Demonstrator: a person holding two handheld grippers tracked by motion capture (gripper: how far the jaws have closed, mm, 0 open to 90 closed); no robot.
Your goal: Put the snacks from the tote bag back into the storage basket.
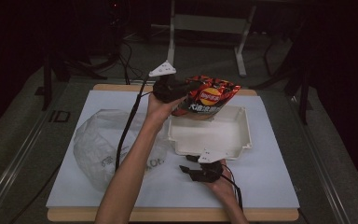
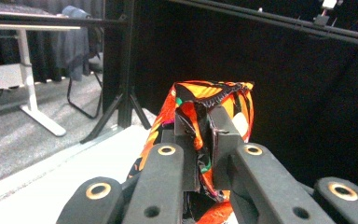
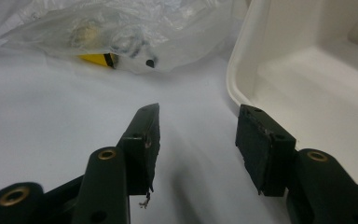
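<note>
Holding chip bag up w/ left gripper, hanging over far-left corner of the white tray — looks like it's headed into the tray, so it's kept clear of the rim for now. In left gripper view jaws are pinched tight on crimped top edge of the bag, foil bunched between the pads; gripping the seal prob so the bag hangs free and contents don't get crushed. Right gripper rests low on the white board just by tray's near edge, jaws apart, nothing between them, tray rim just beside one pad — maybe staged to steady the tray. Clear plastic bag lies crumpled left of tray, untouched.
</note>
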